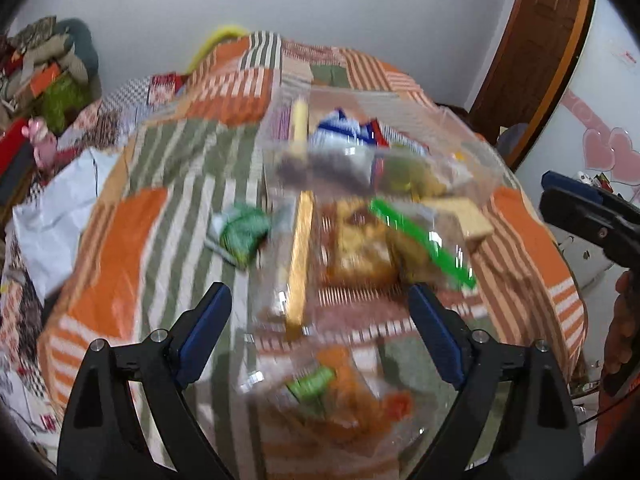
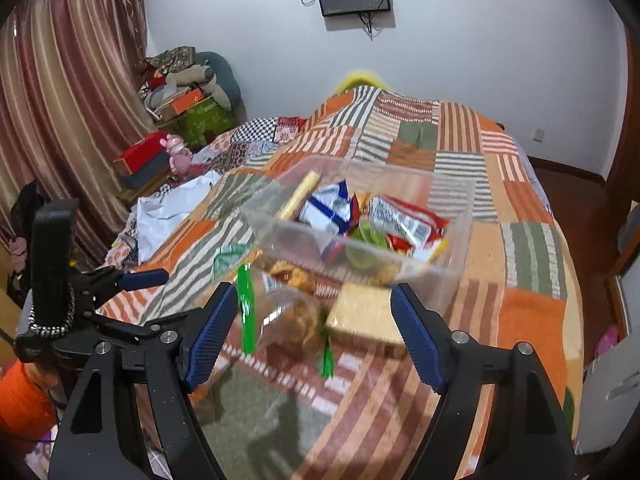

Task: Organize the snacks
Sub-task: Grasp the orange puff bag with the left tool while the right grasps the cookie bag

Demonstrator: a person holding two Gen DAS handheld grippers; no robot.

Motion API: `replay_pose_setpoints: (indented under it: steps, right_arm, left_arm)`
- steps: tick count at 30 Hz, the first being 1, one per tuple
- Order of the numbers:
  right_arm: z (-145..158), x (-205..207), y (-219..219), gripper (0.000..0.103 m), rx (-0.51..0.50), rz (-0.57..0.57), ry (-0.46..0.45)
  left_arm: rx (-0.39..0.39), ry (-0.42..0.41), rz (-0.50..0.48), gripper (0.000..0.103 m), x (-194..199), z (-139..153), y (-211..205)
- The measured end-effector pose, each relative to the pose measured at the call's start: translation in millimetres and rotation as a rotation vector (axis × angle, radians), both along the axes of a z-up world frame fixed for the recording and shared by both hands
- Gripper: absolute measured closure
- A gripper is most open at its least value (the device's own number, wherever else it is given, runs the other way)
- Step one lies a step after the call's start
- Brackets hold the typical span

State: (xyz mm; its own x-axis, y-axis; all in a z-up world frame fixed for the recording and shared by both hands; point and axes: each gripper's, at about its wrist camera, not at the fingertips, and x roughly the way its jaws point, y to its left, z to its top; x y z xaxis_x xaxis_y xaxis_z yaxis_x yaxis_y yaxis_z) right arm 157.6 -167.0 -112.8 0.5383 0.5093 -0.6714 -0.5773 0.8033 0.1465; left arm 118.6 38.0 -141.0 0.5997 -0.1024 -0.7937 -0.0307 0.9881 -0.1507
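**Clear plastic bin takes the snacks on a patchwork bed**

Orange, green and white striped patchwork bedspread (image 2: 532, 248) carries a clear rectangular plastic container (image 2: 460, 216), part filled with packets: a white-and-blue foil packet (image 2: 326, 208), a red-and-white wrapped packet (image 2: 404, 220) and a pale yellow stick-shaped snack (image 2: 300, 196) leaning at its far left corner. Just in front of the bin lie loose items on the cover: clear bags with bright green zip strips (image 2: 246, 312), a tan block of wafers or crackers in clear wrap (image 2: 362, 312), and, off to the left, a small green-and-white packet (image 1: 242, 232). The left gripper (image 1: 320, 334), black with blue ribbed pads, hangs over these loose bags with its fingers spread wide and nothing between them. The right gripper (image 2: 314, 334) likewise stands released, framing the bags and the wafer block without touching either. Much of the left wrist view is blurred.
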Motion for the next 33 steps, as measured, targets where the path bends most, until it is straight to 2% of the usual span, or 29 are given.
replay_pose_setpoints:
  steps: [6, 14, 21, 27, 28, 29, 31, 32, 33]
  right_arm:
    - [-9.1, -14.0, -4.9, 0.026, -0.003, 0.012, 0.027]
    - [-23.5, -18.6, 4.3, 0.024, -0.007, 0.034, 0.07]
    - [-35.5, -13.7, 19.1, 0.024, -0.024, 0.045, 0.098]
    - [-43.6, -4.3, 34.0, 0.024, -0.044, 0.044, 0.103]
    - [-45.0, -2.8, 36.5, 0.024, -0.047, 0.044, 0.105]
    - [-45.9, -2.1, 38.2, 0.024, -0.048, 0.044, 0.105]
    - [-48.3, -0.4, 42.1, 0.024, -0.052, 0.042, 0.105]
    - [-49.6, 0.4, 43.9, 0.024, -0.053, 0.043, 0.107]
    - [-51.1, 1.2, 45.1, 0.024, -0.054, 0.043, 0.11]
  left_arm:
    - [0.011, 0.064, 0.026, 0.012, -11.9, -19.1, -13.0]
    - [0.058, 0.072, 0.073, 0.012, -25.3, -31.7, -4.6]
    - [-0.033, 0.105, 0.128, 0.011, -33.6, -43.6, 24.4]
    - [-0.012, 0.076, 0.093, 0.012, -40.9, -49.0, 19.7]
    - [-0.014, 0.064, 0.086, 0.013, -41.6, -48.6, 19.2]
    - [-0.022, 0.056, 0.084, 0.021, -42.3, -48.1, 19.3]
    - [-0.041, 0.039, 0.071, 0.038, -42.8, -46.4, 19.7]
    - [-0.057, 0.034, 0.057, 0.051, -42.8, -45.2, 19.5]
    - [-0.061, 0.035, 0.051, 0.052, -42.7, -44.1, 18.8]
